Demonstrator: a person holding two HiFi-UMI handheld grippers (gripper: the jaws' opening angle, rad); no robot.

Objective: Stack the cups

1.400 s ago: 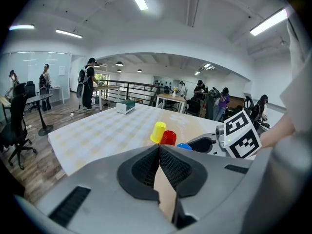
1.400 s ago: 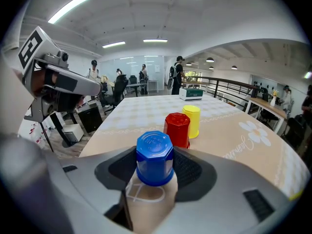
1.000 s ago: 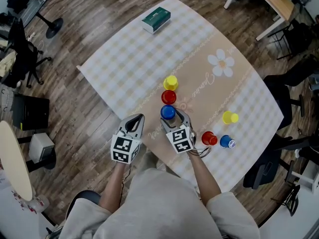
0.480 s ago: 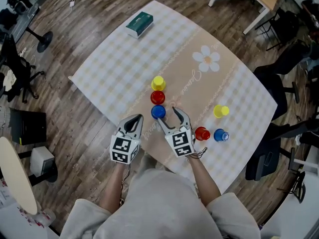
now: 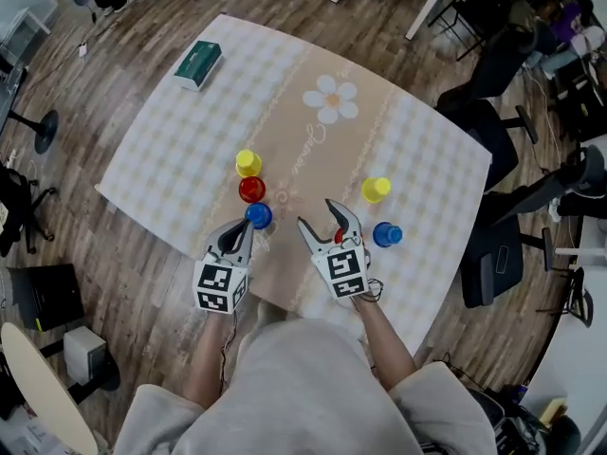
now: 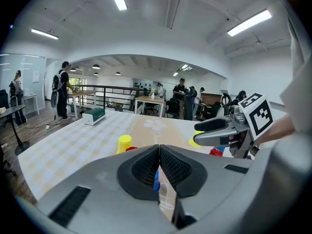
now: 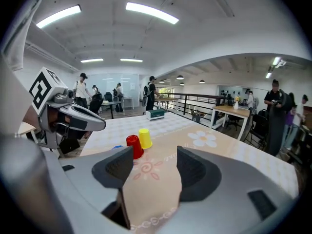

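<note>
Bench [image 5: 161, 150], checked cloth. Six cups on it, all single and mouth down, none stacked yet.

Right hand-held gripper [image 5: 320, 217]: released, jaws wide, nothing between them. It hangs between the two groups of cups.
Left hand-held gripper [image 5: 239, 236]: clenched on nothing, tips just beside the near blue cup [image 5: 258, 216].

Left row, near to far and close together: near blue cup, red cup [image 5: 251, 190], yellow cup [image 5: 248, 163].
Right group: second yellow cup [image 5: 376, 190] and second blue cup [image 5: 386, 234]. A third cup, apparently red, is mostly hidden behind the right jaws.

Likely step: taking the first cup.
- Set your jaws square across the tapered wall at about mid-height.
- Squeeze lightly, since thin plastic probably flexes.
- Lift straight up, and centre over the base cup before you lower.
- In the tight row, come in on an end cup so that a jaw does not clip its neighbour.
- Keep your left tips off the near blue cup.

Writing:
- A cursive line runs on the cloth beside the printed daisy [image 5: 332, 100], too small to read.
- The green box [image 5: 198, 64] has pale print, not legible.
- The gripper cubes carry black-and-white square codes and no words.
</note>
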